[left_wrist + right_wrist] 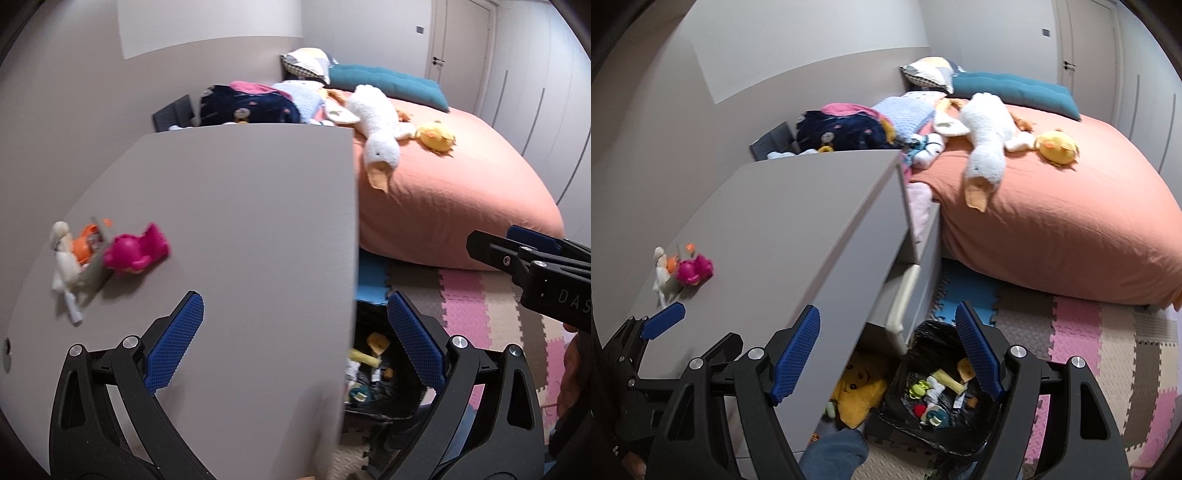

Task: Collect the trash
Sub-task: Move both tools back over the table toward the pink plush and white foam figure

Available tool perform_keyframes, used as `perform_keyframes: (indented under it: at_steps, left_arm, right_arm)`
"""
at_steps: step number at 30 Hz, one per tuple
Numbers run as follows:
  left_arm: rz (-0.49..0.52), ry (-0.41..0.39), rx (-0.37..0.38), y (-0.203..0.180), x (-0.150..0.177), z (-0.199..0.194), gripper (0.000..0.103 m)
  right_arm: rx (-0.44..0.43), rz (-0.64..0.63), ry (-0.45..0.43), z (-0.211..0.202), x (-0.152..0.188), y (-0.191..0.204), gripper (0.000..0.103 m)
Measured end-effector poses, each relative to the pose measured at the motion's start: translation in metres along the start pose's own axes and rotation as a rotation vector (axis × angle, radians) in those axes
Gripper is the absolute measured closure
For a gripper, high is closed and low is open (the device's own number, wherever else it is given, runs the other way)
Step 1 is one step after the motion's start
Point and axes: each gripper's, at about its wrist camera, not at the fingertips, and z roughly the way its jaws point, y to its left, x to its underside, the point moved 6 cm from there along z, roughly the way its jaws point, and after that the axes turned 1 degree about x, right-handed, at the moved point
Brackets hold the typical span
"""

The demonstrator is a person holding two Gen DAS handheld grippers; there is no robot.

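Left wrist view. Our left gripper (295, 343) hangs released, nothing between its ribbed blue pads, straddling the right edge of the grey desk top (229, 229). The remaining clutter (107, 254) sits on the desk up and to the left of the claw, near the wall: a magenta moulded plastic piece, an orange scrap, and a pale crumpled wad with a small white tube below it. The heap is blurred; we cannot give it a firm long axis, though it spreads roughly along the wall side. The lined bin (373, 373) shows below the desk edge, just inside the right pad. The right gripper (524, 254) enters from the far right, over the foam mat.

Right wrist view. Our right gripper (888, 354) is likewise released and empty, hovering above the black-bagged bin (934, 391), which already holds small mixed scraps. The clutter (685, 269) lies well to the left, beyond the left gripper (663, 320). We judge the left hand nearer.
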Motion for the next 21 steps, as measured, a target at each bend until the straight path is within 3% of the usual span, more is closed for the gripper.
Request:
perform_keyframes:
  at_steps: [21]
  left_arm:
    - [-0.170, -0.012, -0.153, 0.120, 0.024, -0.022, 0.007]
  right_arm:
    - [-0.133, -0.209, 0.036, 0.033, -0.004, 0.130, 0.027]
